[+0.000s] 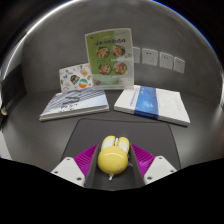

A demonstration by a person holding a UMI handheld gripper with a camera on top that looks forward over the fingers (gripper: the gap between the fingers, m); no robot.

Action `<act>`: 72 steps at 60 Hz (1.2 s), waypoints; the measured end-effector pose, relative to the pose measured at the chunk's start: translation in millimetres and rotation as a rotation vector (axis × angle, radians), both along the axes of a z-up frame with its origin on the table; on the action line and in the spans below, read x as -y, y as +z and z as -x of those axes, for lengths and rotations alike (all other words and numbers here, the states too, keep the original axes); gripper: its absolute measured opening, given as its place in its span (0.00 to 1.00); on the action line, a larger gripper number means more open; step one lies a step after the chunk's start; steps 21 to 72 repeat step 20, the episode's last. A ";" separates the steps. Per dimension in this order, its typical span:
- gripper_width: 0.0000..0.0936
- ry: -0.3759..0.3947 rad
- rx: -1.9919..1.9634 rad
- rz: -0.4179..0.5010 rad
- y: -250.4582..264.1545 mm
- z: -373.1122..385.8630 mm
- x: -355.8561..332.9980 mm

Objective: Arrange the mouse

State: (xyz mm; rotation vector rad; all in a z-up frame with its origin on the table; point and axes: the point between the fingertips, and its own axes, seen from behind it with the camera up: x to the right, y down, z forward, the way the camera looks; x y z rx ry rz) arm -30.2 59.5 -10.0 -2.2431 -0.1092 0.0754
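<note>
In the gripper view we see a pale yellow, rounded plastic mouse [112, 156] low in the centre of the frame, sitting between the two fingers of our gripper [112, 163], whose magenta pads [84, 157] flank it left and right. The fingers are spread fairly wide and close around the mouse's sides; we cannot tell whether both pads actually press on it, as the mouse also seems to rest on the dark grey rectangular mat [110, 135] beneath it. That mat lies on a grey table [40, 135], with bare surface to its left and right. Beyond the mat, in the middle left of the frame, lies a white booklet with a pale printed cover [74, 104], and to its right a white book with a blue stripe [151, 104]. Further back, in the upper centre, a green-edged leaflet with food pictures [108, 56] stands upright, near a smaller illustrated card [74, 77] at its left.
</note>
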 end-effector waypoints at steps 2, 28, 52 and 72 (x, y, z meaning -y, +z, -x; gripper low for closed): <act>0.77 -0.004 -0.002 0.011 -0.1 -0.9 3.9; 0.91 -0.004 -0.092 0.003 30.0 -10.4 77.9; 0.91 -0.004 -0.092 0.003 30.0 -10.4 77.9; 0.91 -0.004 -0.092 0.003 30.0 -10.4 77.9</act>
